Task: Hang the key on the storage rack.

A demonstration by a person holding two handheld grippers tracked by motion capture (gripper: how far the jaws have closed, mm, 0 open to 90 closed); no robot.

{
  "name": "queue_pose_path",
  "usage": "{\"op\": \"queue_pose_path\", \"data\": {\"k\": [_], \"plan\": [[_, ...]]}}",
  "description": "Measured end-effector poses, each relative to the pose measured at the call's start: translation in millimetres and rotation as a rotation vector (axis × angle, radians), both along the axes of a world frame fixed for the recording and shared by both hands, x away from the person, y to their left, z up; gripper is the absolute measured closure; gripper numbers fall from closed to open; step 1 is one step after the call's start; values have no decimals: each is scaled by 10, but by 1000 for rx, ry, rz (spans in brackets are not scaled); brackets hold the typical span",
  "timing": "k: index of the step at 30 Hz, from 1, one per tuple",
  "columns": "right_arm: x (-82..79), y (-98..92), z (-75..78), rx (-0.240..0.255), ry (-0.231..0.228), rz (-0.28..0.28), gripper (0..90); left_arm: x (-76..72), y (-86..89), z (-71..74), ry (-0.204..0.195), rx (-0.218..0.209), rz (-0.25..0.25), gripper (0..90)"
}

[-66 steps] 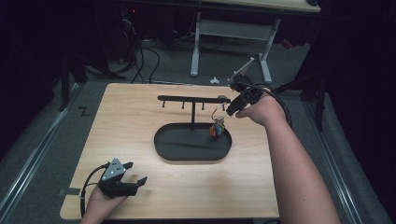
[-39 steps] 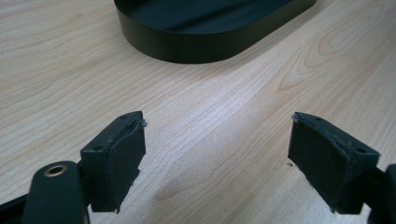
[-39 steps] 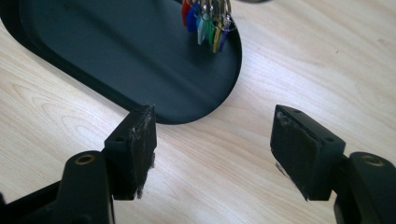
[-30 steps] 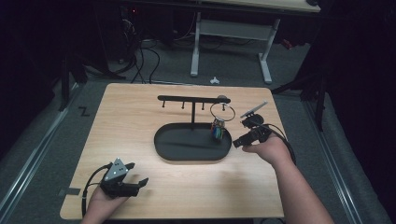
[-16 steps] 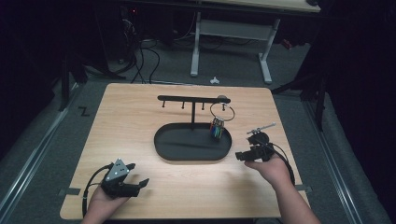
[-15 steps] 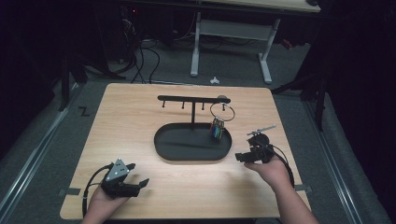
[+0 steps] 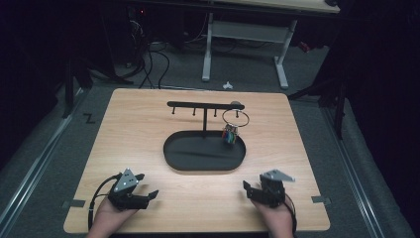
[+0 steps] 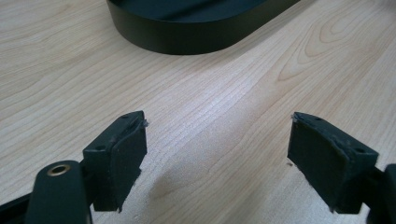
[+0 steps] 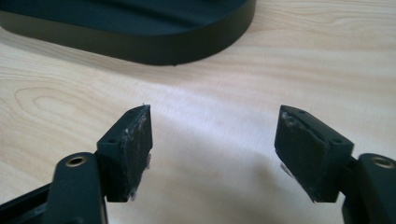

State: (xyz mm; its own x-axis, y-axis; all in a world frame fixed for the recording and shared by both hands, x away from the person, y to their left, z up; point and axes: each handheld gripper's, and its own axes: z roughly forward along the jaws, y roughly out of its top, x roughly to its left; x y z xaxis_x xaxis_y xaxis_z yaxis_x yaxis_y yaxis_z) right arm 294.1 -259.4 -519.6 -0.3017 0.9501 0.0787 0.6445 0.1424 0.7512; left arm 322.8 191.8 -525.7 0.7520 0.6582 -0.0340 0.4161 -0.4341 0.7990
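Note:
A black stand with an oval tray base (image 7: 198, 159) and a crossbar (image 7: 203, 104) with small hooks stands mid-table. From the bar's right end hangs a metal ring (image 7: 235, 117) with a bunch of coloured tags (image 7: 229, 134) that dangles over the tray's right part. My left gripper (image 7: 146, 195) rests open on the table at the front left, nothing between its jaws (image 8: 215, 154). At the front right my right gripper (image 7: 250, 190) sits open on the wood too, jaws wide and empty (image 9: 212, 149). The tray's dark wall (image 8: 196, 37) (image 9: 140, 44) lies ahead of both.
The light wooden table (image 7: 143, 129) ends just behind both hands at the front edge. Bits of tape (image 7: 321, 200) mark the front corners. Beyond the table are a dark floor with cables (image 7: 148, 59) and a white desk frame (image 7: 242, 39).
My right gripper let go of the ring at the bar's right end and drew back to the table's front right, where it now rests open. The left gripper stayed put.

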Motion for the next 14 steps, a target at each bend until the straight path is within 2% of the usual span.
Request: {"op": "queue_pose_path", "data": {"k": [2, 3, 5, 6, 7, 8, 11, 14], "plan": [[-62, 8, -35, 0, 5, 4, 322, 0, -5, 1, 1, -3, -1, 202], [-79, 18, 17, 4, 20, 38, 270, -1, -11, -1, -2, -3, -2, 202], [-119, -8, 99, -77, -62, 19, 292, -6, -25, -2, -4, 4, -4, 202], [-117, -62, 92, -61, -72, -16, 291, -5, -30, -1, -3, 4, -4, 202], [-117, -62, 92, -61, -72, -16, 291, -5, -30, -1, -3, 4, -4, 202], [-101, -98, 56, -13, -48, -31, 284, -6, -33, 1, -3, 3, -4, 202], [-95, -96, 44, -35, -51, -23, 283, -3, -36, -6, -3, 11, -5, 200], [-87, -104, 34, -15, -47, -32, 280, 1, -24, -2, -1, 8, -4, 199]]}}
